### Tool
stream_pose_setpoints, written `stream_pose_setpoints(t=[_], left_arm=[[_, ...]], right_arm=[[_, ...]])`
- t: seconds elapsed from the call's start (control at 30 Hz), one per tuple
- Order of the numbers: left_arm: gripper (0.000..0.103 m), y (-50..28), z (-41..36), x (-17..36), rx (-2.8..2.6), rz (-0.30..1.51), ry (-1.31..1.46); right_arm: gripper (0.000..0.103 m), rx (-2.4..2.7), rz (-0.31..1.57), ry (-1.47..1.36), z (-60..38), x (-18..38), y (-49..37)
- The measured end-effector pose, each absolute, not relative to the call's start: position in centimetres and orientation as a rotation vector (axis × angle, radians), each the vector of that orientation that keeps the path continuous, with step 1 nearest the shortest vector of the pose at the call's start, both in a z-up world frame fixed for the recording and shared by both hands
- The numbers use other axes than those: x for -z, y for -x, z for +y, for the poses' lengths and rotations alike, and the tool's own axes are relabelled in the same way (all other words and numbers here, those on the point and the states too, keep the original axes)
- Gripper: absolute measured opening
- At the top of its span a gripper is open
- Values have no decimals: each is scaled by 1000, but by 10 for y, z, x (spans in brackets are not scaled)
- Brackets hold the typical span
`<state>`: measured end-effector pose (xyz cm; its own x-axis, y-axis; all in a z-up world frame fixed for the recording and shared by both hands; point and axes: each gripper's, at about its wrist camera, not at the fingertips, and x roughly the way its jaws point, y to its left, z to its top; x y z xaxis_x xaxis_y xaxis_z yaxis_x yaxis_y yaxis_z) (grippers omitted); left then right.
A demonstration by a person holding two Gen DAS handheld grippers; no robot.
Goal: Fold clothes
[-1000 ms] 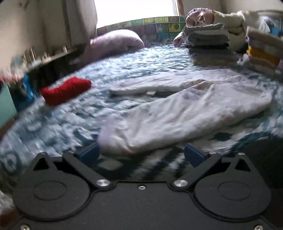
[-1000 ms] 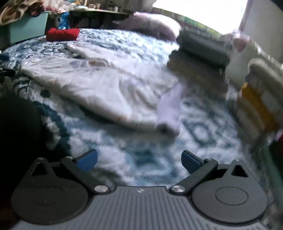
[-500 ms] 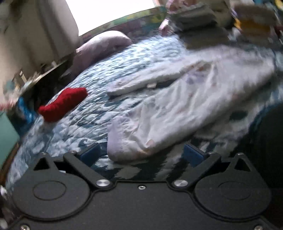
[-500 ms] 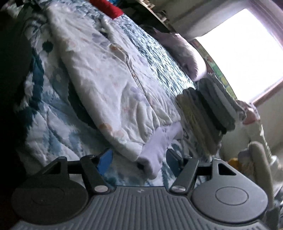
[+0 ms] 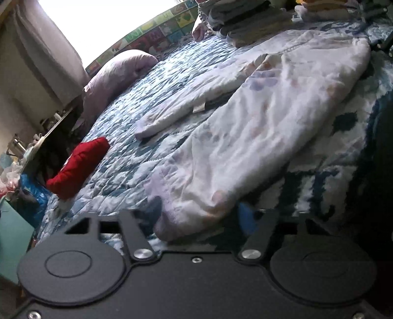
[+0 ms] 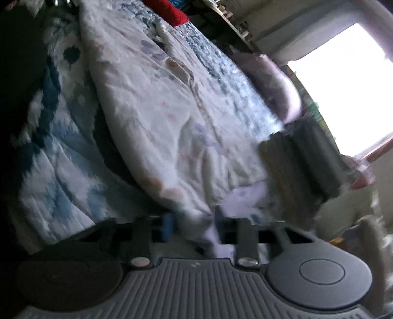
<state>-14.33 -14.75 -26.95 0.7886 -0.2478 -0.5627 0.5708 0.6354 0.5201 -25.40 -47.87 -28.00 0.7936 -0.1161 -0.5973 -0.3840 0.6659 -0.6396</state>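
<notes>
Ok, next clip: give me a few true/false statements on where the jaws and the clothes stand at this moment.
1. The white printed garment lies spread on the quilt. True.
2. The right gripper has its jaws wide open, clear of cloth. False: they have nearly closed on the garment's lilac cuff.
3. The red item lies on top of the garment. False: it lies apart, near the bed's edge.
4. Folded clothes are stacked beyond the garment. True.

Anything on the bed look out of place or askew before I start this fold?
Mostly fine. The white garment lies wrinkled, one sleeve splayed sideways onto the quilt. A red item sits loose near the quilt's edge, apart from the folded stacks.
</notes>
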Motion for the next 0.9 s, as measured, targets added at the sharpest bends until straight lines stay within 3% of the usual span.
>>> stream_pose_setpoints(t=[0.03, 0.13, 0.4, 0.9], left_arm=[[25, 145, -149, 270, 483, 464, -758], [13, 155, -152, 266, 469, 427, -771], [11, 168, -138, 228, 483, 385, -661], [10, 65, -172, 173, 466, 360, -533]], right_arm=[[17, -168, 660, 814, -479, 278, 254], [11, -166, 666, 751, -482, 269, 258], [9, -166, 629, 675, -492, 232, 284], [7, -107, 581, 561, -527, 181, 212]])
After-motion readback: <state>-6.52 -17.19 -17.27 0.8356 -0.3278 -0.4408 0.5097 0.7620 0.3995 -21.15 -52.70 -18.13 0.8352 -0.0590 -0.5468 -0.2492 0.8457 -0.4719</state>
